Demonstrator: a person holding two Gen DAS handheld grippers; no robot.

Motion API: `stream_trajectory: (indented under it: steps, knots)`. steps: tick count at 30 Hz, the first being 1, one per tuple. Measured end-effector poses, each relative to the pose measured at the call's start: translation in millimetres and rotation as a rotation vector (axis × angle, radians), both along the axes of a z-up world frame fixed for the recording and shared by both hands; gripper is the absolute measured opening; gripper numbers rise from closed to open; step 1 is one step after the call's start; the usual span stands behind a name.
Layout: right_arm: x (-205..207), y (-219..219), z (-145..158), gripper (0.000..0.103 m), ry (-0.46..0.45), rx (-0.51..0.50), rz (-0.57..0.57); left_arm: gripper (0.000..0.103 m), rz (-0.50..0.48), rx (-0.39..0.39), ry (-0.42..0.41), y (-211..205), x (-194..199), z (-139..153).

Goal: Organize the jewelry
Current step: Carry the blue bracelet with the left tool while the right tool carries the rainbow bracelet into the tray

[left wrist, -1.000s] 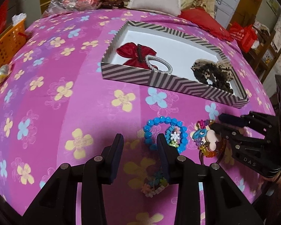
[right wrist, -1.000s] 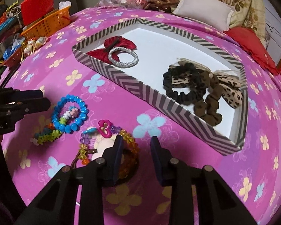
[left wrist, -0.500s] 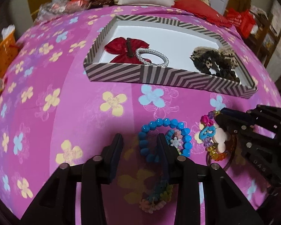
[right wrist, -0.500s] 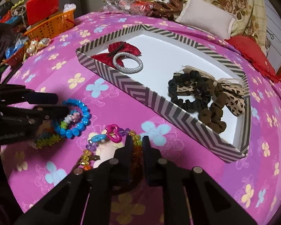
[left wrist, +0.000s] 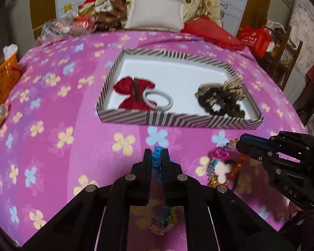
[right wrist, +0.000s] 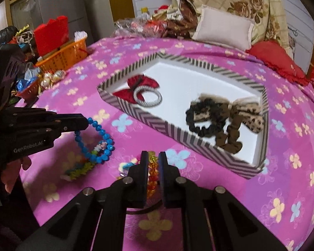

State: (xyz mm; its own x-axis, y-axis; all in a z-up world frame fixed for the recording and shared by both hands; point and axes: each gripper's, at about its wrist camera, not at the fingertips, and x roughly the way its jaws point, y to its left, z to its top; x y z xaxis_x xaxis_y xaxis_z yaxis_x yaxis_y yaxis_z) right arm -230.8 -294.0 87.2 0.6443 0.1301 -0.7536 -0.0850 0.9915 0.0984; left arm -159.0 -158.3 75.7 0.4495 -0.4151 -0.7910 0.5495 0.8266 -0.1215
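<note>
The left gripper [left wrist: 156, 156] is clamped on the blue bead bracelet [right wrist: 98, 140], which hangs lifted off the pink floral cloth [left wrist: 52, 113] just short of the striped tray's [left wrist: 178, 122] near wall. The right gripper [right wrist: 153, 163] pinches the orange bead bracelet [right wrist: 152, 173] nearer the tray's corner. Inside the tray, a white floor strip [right wrist: 182, 79] lies between the red bow [left wrist: 134, 94] and the leopard scrunchies [right wrist: 219, 117].

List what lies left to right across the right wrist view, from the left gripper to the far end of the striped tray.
left gripper → blue bead bracelet → red bow → silver hair tie → black scrunchie → leopard bow → striped tray right wall.
</note>
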Motion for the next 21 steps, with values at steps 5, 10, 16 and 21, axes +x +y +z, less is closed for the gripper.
stream_trajectory:
  steps: [5,10,16,21]
  knots:
    - [-7.8,3.8,20.7,0.009,-0.046,-0.001,0.005,0.000,0.001,-0.025,-0.035,0.9,-5.0,19.4]
    - [-12.6,6.5,42.6,0.009,-0.093,-0.015,0.009,0.000,0.001,-0.052,-0.057,3.7,-5.8,36.6]
    - [-13.4,7.2,60.3,0.009,-0.130,-0.016,0.002,0.000,0.009,-0.078,-0.066,6.9,-2.4,51.8]
    - [-12.9,9.1,65.2,0.009,-0.140,-0.019,0.007,0.000,0.013,-0.074,-0.078,5.6,-2.9,56.1]
